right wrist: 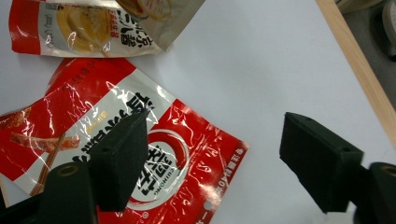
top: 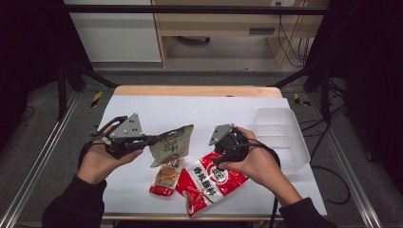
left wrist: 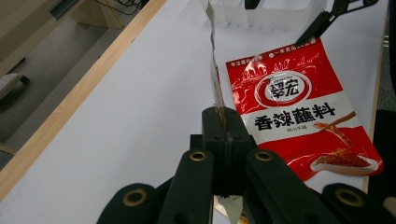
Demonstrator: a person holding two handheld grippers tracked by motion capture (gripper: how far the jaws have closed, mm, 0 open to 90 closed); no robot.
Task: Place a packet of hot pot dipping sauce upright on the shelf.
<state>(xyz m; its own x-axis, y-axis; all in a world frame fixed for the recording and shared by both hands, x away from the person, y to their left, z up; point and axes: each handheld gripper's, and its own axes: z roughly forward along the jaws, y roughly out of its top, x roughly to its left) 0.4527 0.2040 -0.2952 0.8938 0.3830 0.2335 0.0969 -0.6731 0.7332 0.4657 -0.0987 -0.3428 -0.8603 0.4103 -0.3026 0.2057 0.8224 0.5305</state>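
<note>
My left gripper (top: 153, 139) is shut on the edge of a green-and-tan snack packet (top: 172, 144) and holds it above the table. In the left gripper view the packet (left wrist: 215, 79) stands edge-on out of the closed jaws (left wrist: 223, 117). A large red seasoning packet (top: 209, 183) lies flat on the white sheet near the front edge. My right gripper (top: 227, 145) hovers over its upper end, open, with nothing between the pads (right wrist: 122, 156). Below them lies the red packet (right wrist: 187, 154). A small red-and-yellow packet (top: 164, 180) lies to its left.
A clear plastic tray (top: 280, 137) stands at the right of the white sheet (top: 190, 111), beyond the right hand. The table's wooden rim (top: 197, 90) runs along the back. Dark metal frame rails flank both sides.
</note>
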